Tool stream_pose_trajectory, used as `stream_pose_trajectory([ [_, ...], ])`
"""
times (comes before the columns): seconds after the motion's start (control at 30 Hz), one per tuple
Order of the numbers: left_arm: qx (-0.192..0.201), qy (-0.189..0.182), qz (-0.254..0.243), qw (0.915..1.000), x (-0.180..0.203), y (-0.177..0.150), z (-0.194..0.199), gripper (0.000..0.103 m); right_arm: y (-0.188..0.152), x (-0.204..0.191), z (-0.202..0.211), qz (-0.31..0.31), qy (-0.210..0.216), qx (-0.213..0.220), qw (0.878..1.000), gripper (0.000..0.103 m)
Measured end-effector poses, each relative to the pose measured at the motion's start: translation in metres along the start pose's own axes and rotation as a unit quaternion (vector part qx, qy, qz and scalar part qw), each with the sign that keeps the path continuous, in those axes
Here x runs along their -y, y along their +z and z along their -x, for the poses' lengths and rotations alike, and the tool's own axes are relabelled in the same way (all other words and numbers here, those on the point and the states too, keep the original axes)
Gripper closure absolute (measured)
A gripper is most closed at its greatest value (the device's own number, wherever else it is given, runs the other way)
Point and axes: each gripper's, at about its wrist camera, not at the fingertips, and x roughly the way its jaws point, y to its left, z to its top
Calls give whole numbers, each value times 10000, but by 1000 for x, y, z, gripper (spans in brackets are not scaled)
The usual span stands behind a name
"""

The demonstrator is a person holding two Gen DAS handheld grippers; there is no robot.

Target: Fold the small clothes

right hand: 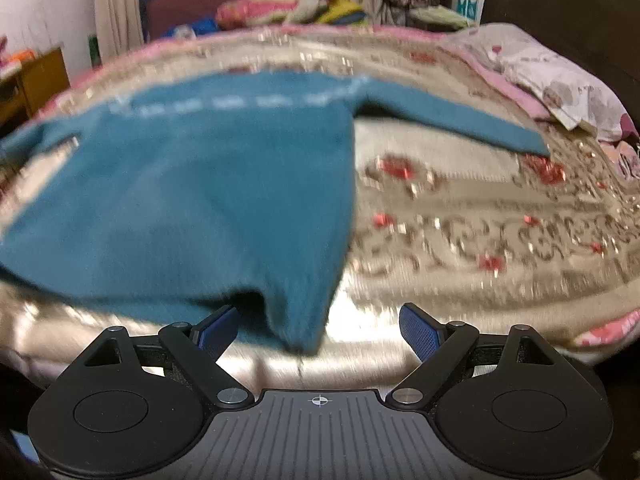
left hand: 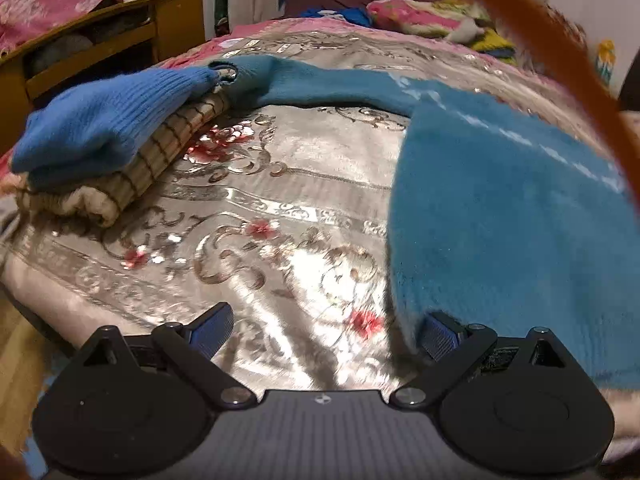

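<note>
A wooden cabinet [left hand: 120, 40] stands beside the silver floral bedspread [left hand: 260, 208].

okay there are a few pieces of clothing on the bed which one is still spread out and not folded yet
The teal sweater, lying flat with a sleeve stretched out to each side. The brighter blue ribbed knit and the checked beige garment under it are already folded into a stack.

Motion blur smeared the teal sweater [right hand: 180, 184] across the right wrist view, and its pale stitched line broke into dashes. The bedspread [right hand: 480, 220] pattern there was streaked too. In the left wrist view the sweater [left hand: 500, 220] ran off the right edge, covering the right finger's [left hand: 438, 336] tip. An orange cord [left hand: 560, 60] was out of focus.
</note>
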Motion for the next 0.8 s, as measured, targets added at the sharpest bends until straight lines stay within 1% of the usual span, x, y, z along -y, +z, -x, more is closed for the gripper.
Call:
stream_pose_trajectory([
  [0.1, -9, 20, -32, 10000, -5, -4, 8, 0, 14, -6, -1, -150, 357, 223, 9990, 15],
  [0.17, 66, 72, -14, 10000, -8, -5, 15, 1, 22, -12, -10, -207, 572, 213, 9979, 19],
  [0.23, 223, 129, -60, 9996, -7, -4, 21, 1, 27, -18, -22, -205, 795, 151, 9965, 37],
  [0.3, 408, 89, -155, 9990, -3, 0, 27, 1, 30, -23, -35, -210, 967, -19, 9951, 45],
  [0.33, 484, 39, -206, 9986, 0, 3, 29, 1, 30, -24, -41, -219, 996, -124, 9947, 51],
  [0.37, 574, -40, -273, 9980, 5, 6, 29, 1, 30, -26, -49, -221, 965, -310, 9946, 53],
  [0.43, 642, -204, -392, 9970, 16, 10, 26, 1, 25, -25, -62, -255, 953, -674, 9928, 56],
  [0.5, 548, -420, -516, 9963, 29, 13, 16, 1, 19, -24, -63, -232, 979, -800, 9917, 56],
  [0.57, 387, -654, -649, 9950, 43, 14, 3, 1, 15, -26, -57, -66, 949, -783, 9924, 57],
  [0.67, 278, -791, -888, 9925, 62, 15, -9, 1, 15, -26, -52, -16, 956, -794, 9923, 57],
  [0.8, 344, -1004, -1045, 9888, 89, 23, -15, 1, 26, -25, -51, -177, 1046, -608, 9925, 57],
])
